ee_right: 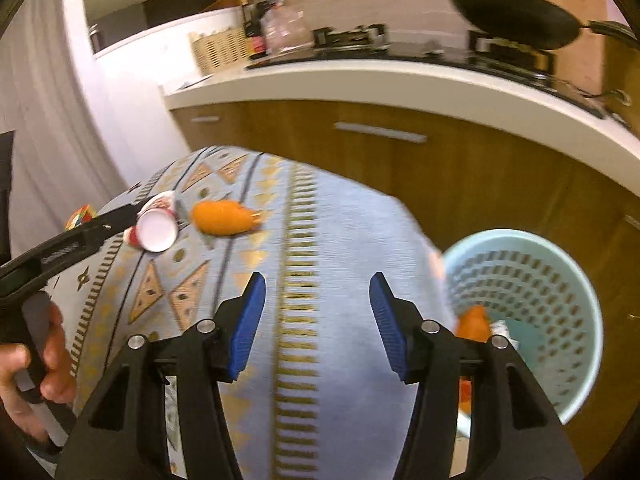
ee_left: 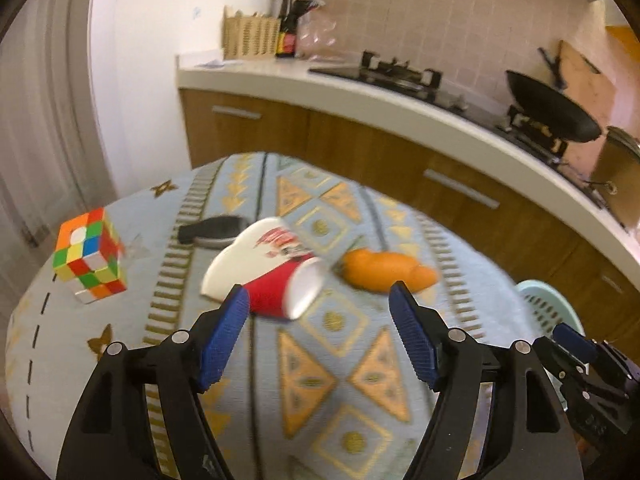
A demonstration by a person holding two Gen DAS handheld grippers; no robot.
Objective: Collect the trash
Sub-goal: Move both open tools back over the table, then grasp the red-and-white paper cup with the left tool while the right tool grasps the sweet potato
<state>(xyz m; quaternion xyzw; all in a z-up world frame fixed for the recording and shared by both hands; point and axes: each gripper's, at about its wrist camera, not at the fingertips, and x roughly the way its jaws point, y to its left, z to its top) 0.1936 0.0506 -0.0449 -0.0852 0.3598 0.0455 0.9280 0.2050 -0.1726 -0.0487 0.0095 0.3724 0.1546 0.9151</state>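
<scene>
Sideways lies the paper cup (ee_left: 280, 280), mouth toward the carrot (ee_left: 384, 274).

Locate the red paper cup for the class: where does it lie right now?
The red paper cup lies on its side on the patterned tablecloth, between the white plate and the orange carrot.

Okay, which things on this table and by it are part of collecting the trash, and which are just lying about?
Part of the job:
- crushed paper cup
- orange peel-like scrap
- pale blue bin, already holding some orange scraps

Just lying about:
- puzzle cube
- dark object behind the cup, too blurred to name
- wok on the stove
</scene>
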